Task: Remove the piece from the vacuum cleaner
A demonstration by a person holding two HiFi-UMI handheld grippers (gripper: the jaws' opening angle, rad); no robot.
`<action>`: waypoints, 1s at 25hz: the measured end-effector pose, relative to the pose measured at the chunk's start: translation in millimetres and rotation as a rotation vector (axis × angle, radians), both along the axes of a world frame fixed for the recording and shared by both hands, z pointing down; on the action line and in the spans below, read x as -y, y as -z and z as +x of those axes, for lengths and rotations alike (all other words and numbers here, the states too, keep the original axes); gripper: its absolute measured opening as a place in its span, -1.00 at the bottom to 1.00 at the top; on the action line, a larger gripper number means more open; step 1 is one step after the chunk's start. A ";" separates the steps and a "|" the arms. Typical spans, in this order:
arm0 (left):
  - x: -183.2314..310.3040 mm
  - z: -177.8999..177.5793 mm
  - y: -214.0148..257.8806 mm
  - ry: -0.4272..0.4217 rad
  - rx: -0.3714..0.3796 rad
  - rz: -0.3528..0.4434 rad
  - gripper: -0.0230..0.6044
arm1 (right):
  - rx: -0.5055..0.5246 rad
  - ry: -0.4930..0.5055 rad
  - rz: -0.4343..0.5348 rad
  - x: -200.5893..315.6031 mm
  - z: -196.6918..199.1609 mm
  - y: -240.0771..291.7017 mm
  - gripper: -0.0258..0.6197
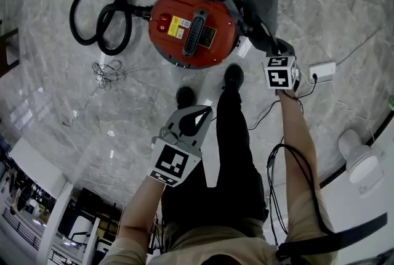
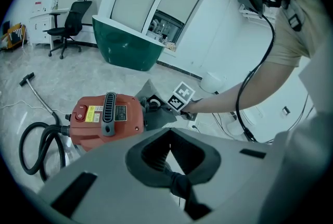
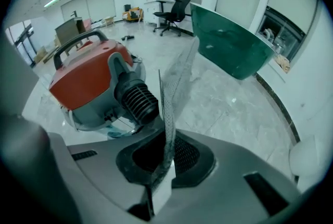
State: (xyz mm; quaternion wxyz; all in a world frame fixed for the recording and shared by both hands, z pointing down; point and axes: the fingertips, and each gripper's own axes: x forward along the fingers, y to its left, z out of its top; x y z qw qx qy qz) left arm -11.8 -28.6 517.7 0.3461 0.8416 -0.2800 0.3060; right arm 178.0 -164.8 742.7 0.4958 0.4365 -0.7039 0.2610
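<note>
From the head view, the red vacuum cleaner point(image 1: 194, 23) sits on the marble floor point(image 1: 74, 91) at 12 o'clock, its black hose point(image 1: 101, 17) coiled at its 9 o'clock. At its 3 o'clock the right gripper point(image 1: 269, 42) holds a flat dark piece point(image 1: 258, 2) close beside the housing. The left gripper point(image 1: 206, 111) hangs at 6 o'clock. In the left gripper view, the left gripper point(image 2: 174, 178) has its fingers together on nothing, the cleaner at 10 o'clock. In the right gripper view, the right gripper point(image 3: 165, 165) has its fingers pinched on the thin mesh piece's point(image 3: 174, 87) lower edge, with a ribbed outlet point(image 3: 138, 100) at 10 o'clock.
</note>
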 end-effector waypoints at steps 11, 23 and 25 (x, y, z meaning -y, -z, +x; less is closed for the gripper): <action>3.5 5.5 3.7 -0.013 -0.002 0.020 -0.92 | 0.028 -0.016 0.020 0.7 7.7 14.4 -0.85; 16.6 -4.5 41.9 -0.044 0.028 0.094 -0.92 | 0.296 -0.273 0.070 16.7 13.5 86.3 -0.85; 19.2 -3.8 56.3 -0.051 0.023 0.119 -0.92 | 0.356 -0.326 0.089 17.4 16.9 109.4 -0.85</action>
